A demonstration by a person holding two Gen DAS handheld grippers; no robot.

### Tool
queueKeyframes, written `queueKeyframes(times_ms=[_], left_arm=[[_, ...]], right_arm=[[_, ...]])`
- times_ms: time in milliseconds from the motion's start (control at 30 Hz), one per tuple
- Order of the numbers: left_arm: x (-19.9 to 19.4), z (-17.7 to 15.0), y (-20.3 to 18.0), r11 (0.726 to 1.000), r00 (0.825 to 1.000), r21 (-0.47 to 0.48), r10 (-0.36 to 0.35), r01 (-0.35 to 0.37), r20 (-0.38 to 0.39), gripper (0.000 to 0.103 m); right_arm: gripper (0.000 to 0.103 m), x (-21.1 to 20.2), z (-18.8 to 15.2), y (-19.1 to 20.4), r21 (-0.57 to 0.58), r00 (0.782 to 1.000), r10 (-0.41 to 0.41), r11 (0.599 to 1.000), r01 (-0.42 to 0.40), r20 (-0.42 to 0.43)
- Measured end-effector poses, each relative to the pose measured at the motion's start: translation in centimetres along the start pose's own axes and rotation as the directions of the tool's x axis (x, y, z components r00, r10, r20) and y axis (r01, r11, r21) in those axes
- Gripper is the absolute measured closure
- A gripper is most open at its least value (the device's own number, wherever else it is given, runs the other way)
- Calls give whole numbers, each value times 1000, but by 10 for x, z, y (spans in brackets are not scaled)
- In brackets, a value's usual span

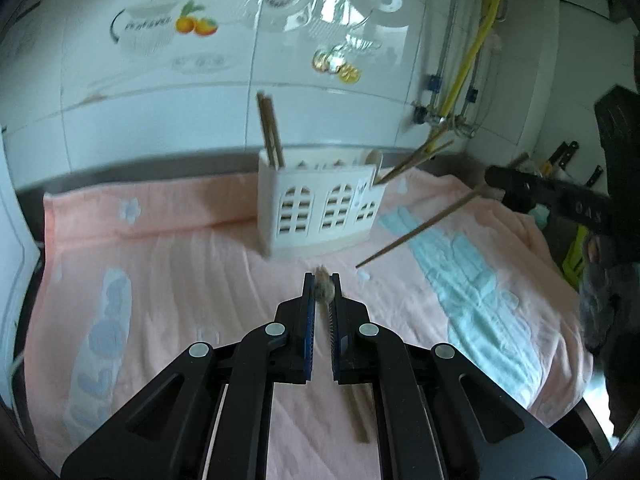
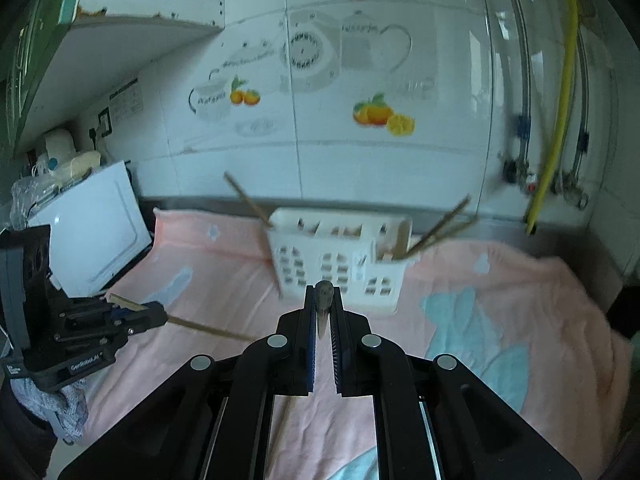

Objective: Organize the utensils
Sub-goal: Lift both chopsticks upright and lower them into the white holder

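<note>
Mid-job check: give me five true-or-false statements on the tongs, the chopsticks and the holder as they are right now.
1. Each tongs grips a chopstick. True: left tongs and right tongs are both shut on one.
2. The white utensil holder is empty. False: chopsticks already stand in it.
3. The holder lies on its side. False: it stands upright.
4. A pink towel covers the counter. True.
5. The right tongs' chopstick is already in the holder. False: it hangs in the air beside it.
</note>
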State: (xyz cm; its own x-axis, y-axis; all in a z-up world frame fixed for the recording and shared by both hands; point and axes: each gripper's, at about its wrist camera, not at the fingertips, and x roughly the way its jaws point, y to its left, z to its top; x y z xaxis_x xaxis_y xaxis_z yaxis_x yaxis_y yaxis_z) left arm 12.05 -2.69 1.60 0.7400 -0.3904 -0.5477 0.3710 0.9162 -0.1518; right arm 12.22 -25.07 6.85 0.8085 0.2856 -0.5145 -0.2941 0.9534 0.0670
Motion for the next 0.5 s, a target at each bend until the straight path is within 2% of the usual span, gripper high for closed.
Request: queueKeyframes(times_ms=[300,500], left_arm=[[-6,55,-13,999,997,41,-39,36,60,98],[-10,92,-24,997,992,66,-43,35,116,98]], right_arm=[[96,-10,74,-26,-21,998,-47,999,48,43],[96,-3,102,-37,-38,995,-93,995,95,39]])
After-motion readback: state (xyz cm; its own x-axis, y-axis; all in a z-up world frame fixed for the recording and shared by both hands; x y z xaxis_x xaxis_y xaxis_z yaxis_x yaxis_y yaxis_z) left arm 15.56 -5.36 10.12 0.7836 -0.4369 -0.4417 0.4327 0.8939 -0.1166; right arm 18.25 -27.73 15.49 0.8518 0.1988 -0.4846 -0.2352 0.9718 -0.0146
